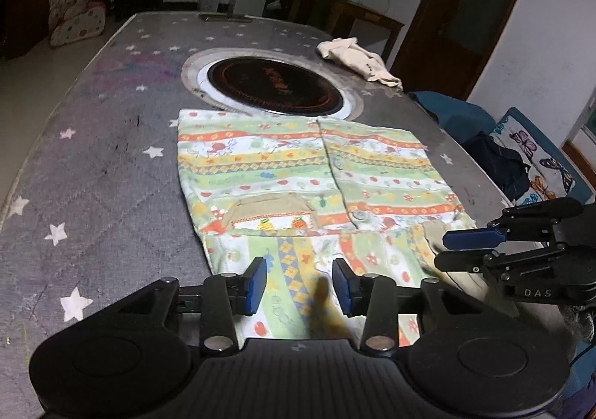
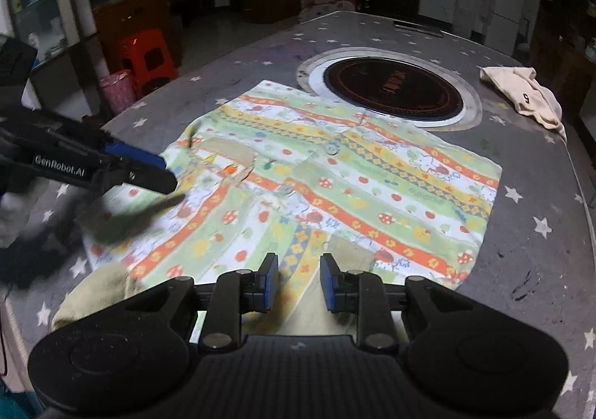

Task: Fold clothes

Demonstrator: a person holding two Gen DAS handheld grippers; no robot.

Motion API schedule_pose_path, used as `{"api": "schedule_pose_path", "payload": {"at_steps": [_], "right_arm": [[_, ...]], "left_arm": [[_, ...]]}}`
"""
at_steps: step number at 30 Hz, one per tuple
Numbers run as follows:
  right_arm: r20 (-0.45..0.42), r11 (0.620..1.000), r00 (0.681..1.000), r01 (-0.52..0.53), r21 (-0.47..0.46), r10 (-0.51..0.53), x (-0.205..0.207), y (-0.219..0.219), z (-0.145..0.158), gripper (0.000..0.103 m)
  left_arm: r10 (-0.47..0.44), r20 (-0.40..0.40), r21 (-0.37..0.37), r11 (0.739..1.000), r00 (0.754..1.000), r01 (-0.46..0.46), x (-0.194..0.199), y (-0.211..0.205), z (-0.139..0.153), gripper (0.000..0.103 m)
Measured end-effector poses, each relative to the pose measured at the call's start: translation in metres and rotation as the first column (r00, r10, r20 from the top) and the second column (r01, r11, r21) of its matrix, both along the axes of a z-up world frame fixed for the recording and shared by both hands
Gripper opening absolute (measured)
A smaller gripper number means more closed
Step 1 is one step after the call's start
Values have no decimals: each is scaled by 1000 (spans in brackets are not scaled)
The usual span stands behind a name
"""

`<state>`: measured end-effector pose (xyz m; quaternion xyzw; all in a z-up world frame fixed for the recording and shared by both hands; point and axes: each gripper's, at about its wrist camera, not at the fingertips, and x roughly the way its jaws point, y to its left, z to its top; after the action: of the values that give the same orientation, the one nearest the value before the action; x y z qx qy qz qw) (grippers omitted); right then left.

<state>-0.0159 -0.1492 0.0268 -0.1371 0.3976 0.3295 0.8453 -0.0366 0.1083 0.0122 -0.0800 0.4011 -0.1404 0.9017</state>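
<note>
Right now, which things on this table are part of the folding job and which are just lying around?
Part of the job:
- patterned shirt, spread flat
- cream garment, crumpled at the far edge, probably next to fold
- left gripper, open over the shirt
- right gripper, open over the shirt

Just lying about:
- round cooktop set in the table
- star-print table cover

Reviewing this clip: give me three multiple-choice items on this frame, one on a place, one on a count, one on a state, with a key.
1. Where does the cream garment lie?
A. Far right of the table, beside the round cooktop
B. On the red stool
C. Under the patterned shirt

2. How many garments are on the table?
A. One
B. Two
C. Four

3. The patterned shirt is:
A. Hanging
B. Rolled up
C. Spread flat

Key: 1 A, it sits by the cooktop's rim; 2 B, shirt plus cream garment; 3 C, it lies flat.
</note>
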Motion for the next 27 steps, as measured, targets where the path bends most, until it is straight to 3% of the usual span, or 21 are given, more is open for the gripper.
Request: {"api": "schedule_pose_path", "payload": {"at_steps": [2,9,19,23,27], "right_arm": [[-19,1000,1000,-15,-3,14,-5,-2,-3,36],[-11,999,999,-35,-13,35,-23,-12,-9,43],[21,999,998,-52,-11,52,-43,-21,-10,44],[31,999,998,-54,8,54,-47,-25,-7,54],[31,999,998,-50,-3,50,-51,-27,-13,54]], "left_arm": [[-4,0,8,1000,1000,4,-6,-2,0,44],[-17,0,36,999,1000,17,-26,-11,1,51],[-33,-18,126,991,999,35,-47,-29,-10,54],[-25,-5,107,994,1000,26,-51,-30,0,56],[-14,-15,70,997,1000,15,-57,-33,9,59]]}}
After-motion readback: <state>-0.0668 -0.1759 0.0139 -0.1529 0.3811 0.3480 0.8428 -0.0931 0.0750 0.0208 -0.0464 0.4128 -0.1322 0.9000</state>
